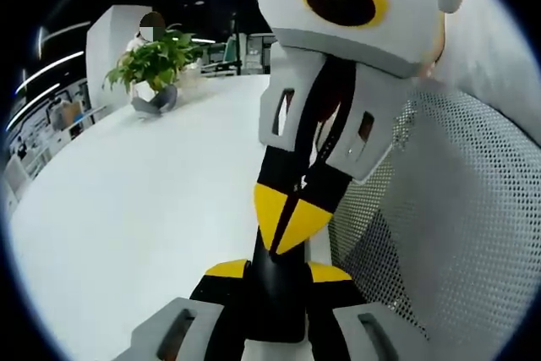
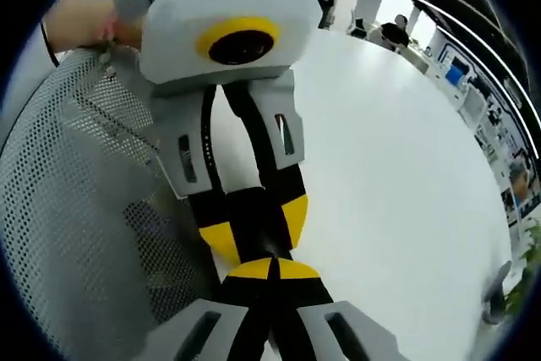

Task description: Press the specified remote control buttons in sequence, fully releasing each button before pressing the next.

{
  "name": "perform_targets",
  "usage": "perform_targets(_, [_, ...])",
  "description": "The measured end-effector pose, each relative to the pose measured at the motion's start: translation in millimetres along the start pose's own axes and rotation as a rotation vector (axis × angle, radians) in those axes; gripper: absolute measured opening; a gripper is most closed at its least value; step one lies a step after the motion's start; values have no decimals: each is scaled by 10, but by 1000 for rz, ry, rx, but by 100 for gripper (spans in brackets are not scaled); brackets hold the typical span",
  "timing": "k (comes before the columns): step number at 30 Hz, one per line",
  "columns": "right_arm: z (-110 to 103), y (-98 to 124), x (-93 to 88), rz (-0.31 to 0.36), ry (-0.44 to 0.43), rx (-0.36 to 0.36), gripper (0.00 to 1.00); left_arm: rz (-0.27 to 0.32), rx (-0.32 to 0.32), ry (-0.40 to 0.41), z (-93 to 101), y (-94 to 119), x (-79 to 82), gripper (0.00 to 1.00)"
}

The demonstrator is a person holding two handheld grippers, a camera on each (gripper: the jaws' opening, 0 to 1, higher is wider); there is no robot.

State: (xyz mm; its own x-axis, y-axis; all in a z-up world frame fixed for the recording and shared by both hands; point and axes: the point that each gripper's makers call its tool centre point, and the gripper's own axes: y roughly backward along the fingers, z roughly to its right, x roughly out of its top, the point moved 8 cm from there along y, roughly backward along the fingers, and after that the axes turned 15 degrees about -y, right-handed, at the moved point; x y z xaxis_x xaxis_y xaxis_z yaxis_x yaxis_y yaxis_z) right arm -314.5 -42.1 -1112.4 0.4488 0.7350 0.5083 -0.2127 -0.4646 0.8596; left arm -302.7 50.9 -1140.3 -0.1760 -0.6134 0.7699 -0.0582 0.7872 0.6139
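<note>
Black and slim, the remote stood clamped between the yellow-tipped jaws of the left tongs, which gripped it from both sides at the bottom of the left gripper view; its buttons could not be made out. In the right gripper view the same remote showed as a dark strip held in the left tongs, which reached down from the top of that picture. The right tongs came in from above in the left gripper view, their jaws clenched together with nothing between them, and their yellow point touched, or very nearly touched, the upper end of the remote. Seen from their own camera, the right tongs had both yellow tips pressed side by side, right up against the remote. All of this hung above the near edge of a plain white surface, which spread wide and bare in the right gripper view as well. A grey mesh chair back stood just beside the tongs, and it lay along the left of the right gripper view. A hand held the body of the left tongs. At the far side of the surface stood a green potted plant.
</note>
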Motion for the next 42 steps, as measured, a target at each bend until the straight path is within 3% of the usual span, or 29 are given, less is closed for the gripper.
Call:
perform_targets(7, [-35,46,-4,50,9,65,0,1,1,1,-3,-3,-4,24])
perform_targets(25, [1,-38,68,-19,88,92,0,-4,-1,-9,-7,-14,-3,24])
perform_targets(31, [49,-25,26,34,94,149,0,-2,-1,-11,-9,-16,-3,24])
perform_targets(33, [68,-10,0,64,46,182,0,-1,0,-9,-10,-18,-4,24])
perform_targets(37, [157,68,-81,52,48,174,0,-1,-1,-14,-8,-15,-3,24])
perform_targets(40, [265,126,-196,-4,-4,174,1,-1,-2,-15,-10,-16,-3,24])
perform_targets(42, [312,151,-223,-6,-28,169,7,-2,-1,-15,-11,-17,-2,24])
